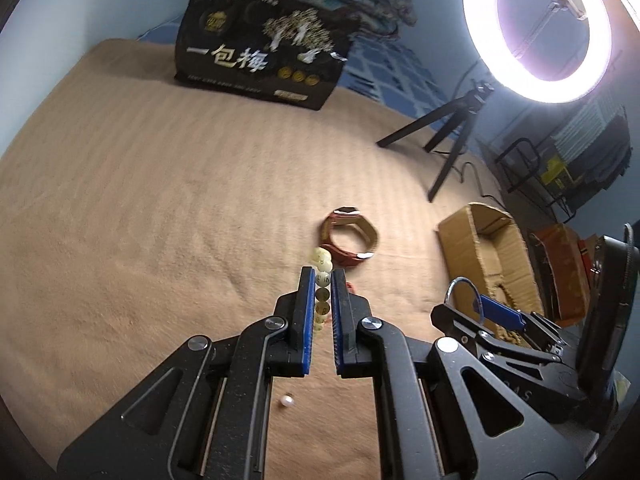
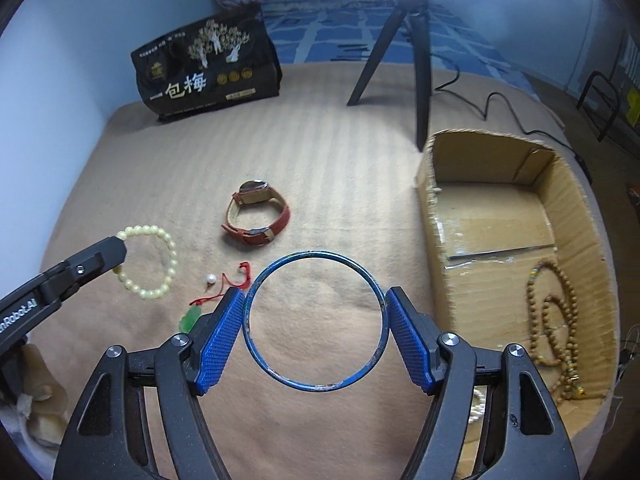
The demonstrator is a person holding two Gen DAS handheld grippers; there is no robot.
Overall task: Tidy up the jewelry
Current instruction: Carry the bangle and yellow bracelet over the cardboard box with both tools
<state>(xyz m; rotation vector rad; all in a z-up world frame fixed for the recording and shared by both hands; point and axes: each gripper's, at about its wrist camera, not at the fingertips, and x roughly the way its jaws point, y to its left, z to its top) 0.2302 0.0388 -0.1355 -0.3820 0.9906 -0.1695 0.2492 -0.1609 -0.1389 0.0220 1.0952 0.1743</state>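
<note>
My left gripper (image 1: 323,280) is shut on a pale yellow bead bracelet (image 1: 322,268), held above the tan blanket; it also shows in the right wrist view (image 2: 150,262). My right gripper (image 2: 316,308) is shut on a blue bangle (image 2: 316,322), held flat between the blue pads just left of the cardboard box (image 2: 500,216). The box holds a brown bead necklace (image 2: 554,328). A watch with a red-brown strap (image 2: 258,214) lies on the blanket. A white pearl (image 2: 210,279) and a green pendant on red cord (image 2: 191,317) lie near my right gripper's left finger.
A black printed bag (image 2: 208,68) stands at the back. A black tripod (image 2: 404,44) with a ring light (image 1: 538,28) stands behind the box, its cable trailing right. The tan blanket (image 2: 320,152) covers the surface. Folded bedding lies at the far back.
</note>
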